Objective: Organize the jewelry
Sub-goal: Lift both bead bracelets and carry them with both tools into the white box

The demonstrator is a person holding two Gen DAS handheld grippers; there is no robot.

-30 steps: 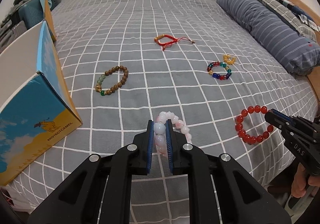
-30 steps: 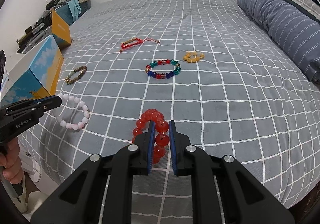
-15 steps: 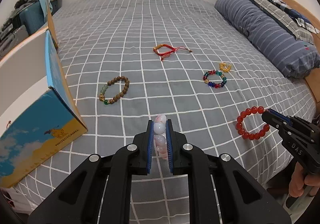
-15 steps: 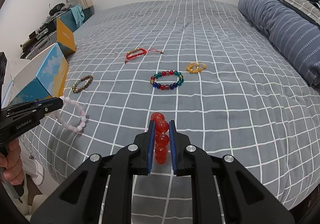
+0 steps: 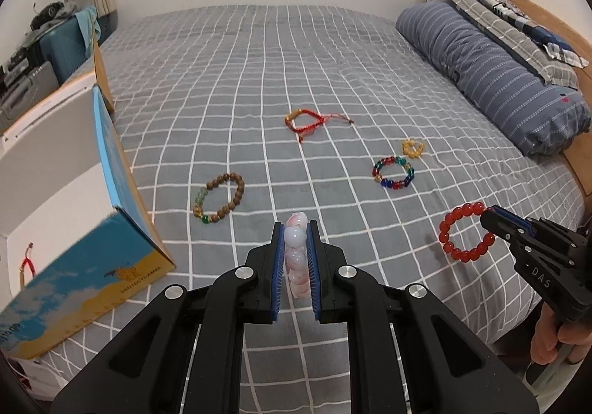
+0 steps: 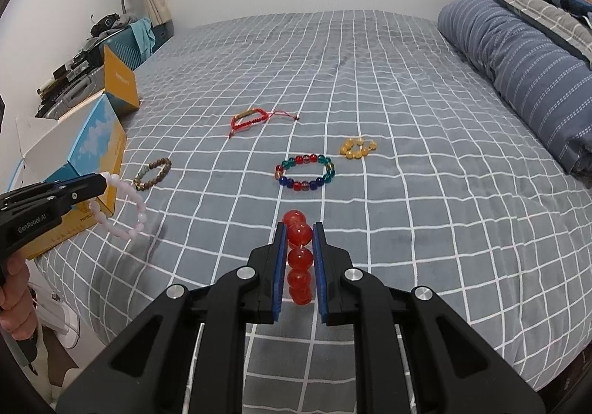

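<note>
While both tools hang above the near edge of the grey checked bedspread [image 5: 259, 88], each one pinches a bracelet of its own. Between the blue pads of the left gripper [image 5: 296, 229] sits the pale pink bead bracelet [image 5: 296, 251], seen edge-on in that tool's own view; from the right wrist view the same loop [image 6: 125, 210] dangles clear of the cover from the tool's tip [image 6: 100, 182], with its shadow on the cloth just below. Likewise the right gripper [image 6: 299, 229] is pressed onto the red bead bracelet [image 6: 299, 258], which the left wrist view shows as an open ring [image 5: 466, 232] hanging from the closed tips [image 5: 488, 216], lifted off the bedspread. Just left of the left tool stands an open blue and yellow box [image 5: 92, 266] with a white inside, a red cord [image 5: 27, 260] lying in it. Ahead of that tool and a little to the left rests the brown wooden bead bracelet [image 5: 219, 198]; farther ahead lies the red cord bracelet [image 5: 305, 120]. Ahead of the right tool lies the multicoloured glass bead bracelet [image 6: 305, 172], with the small yellow bead bracelet [image 6: 358, 148] just beyond it to the right, the two apart. A striped blue pillow [image 6: 525, 81] lies well off to the right tool's right. A person's hand [image 5: 555, 336] grips the right tool's handle.
</note>
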